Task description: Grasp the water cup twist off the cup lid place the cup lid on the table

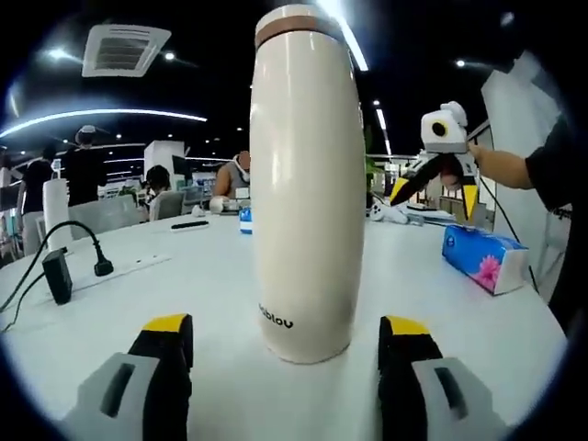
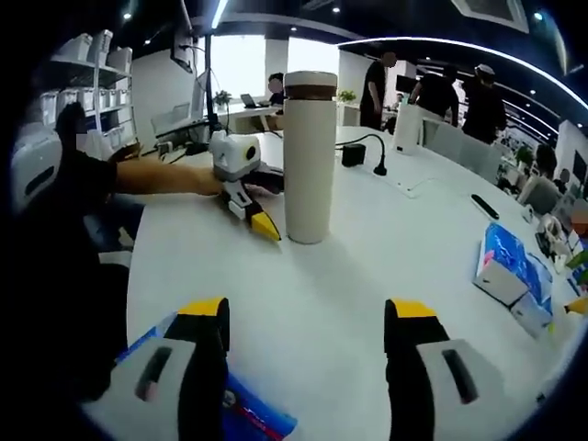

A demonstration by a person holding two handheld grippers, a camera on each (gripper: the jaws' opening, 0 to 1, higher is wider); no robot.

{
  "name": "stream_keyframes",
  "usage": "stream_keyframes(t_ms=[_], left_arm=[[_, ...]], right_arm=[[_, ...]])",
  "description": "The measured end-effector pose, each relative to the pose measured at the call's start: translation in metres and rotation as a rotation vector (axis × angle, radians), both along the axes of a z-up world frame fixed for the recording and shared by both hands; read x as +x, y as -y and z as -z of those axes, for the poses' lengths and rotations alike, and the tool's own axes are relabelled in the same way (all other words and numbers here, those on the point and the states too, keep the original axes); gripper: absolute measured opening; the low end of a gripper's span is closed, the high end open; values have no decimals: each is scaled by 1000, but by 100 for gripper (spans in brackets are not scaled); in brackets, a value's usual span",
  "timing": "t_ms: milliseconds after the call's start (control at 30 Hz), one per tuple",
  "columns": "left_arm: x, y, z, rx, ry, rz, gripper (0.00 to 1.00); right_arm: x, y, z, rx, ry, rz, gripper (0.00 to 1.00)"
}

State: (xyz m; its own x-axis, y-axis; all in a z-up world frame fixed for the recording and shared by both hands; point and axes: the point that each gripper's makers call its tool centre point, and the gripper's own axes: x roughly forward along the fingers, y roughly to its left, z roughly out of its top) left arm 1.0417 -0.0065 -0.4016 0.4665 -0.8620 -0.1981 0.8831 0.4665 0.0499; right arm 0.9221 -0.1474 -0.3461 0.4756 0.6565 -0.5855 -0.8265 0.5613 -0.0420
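A tall cream water cup (image 1: 308, 184) stands upright on the white table (image 1: 202, 285), its lid (image 1: 299, 23) set off by a brown band. My left gripper (image 1: 287, 326) is open, its yellow-tipped jaws standing either side of the cup's base without touching it. In the right gripper view the cup (image 2: 310, 156) and lid (image 2: 310, 84) stand well ahead of my right gripper (image 2: 308, 310), which is open and holds nothing. The left gripper (image 2: 246, 197) reaches in there beside the cup, held by a hand. The right gripper (image 1: 435, 196) hangs in the air at the right, apart from the cup.
A blue tissue pack (image 1: 485, 257) lies right of the cup, and its corner (image 2: 248, 409) sits under my right jaws. More packs (image 2: 503, 262) lie further off. A black adapter with its cable (image 1: 57, 274) and a remote (image 2: 484, 207) lie on the table. People stand behind.
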Motion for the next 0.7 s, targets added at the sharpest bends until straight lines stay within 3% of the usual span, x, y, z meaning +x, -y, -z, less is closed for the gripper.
stream_keyframes(t_ms=[367, 467, 700], left_arm=[[0, 5, 2, 11, 6, 7, 83], [0, 8, 6, 38, 25, 8, 82], [3, 11, 7, 30, 18, 7, 81]], right_arm=[[5, -9, 4, -7, 2, -24, 70], [6, -12, 2, -4, 5, -32, 70], [6, -18, -3, -4, 17, -52, 70]])
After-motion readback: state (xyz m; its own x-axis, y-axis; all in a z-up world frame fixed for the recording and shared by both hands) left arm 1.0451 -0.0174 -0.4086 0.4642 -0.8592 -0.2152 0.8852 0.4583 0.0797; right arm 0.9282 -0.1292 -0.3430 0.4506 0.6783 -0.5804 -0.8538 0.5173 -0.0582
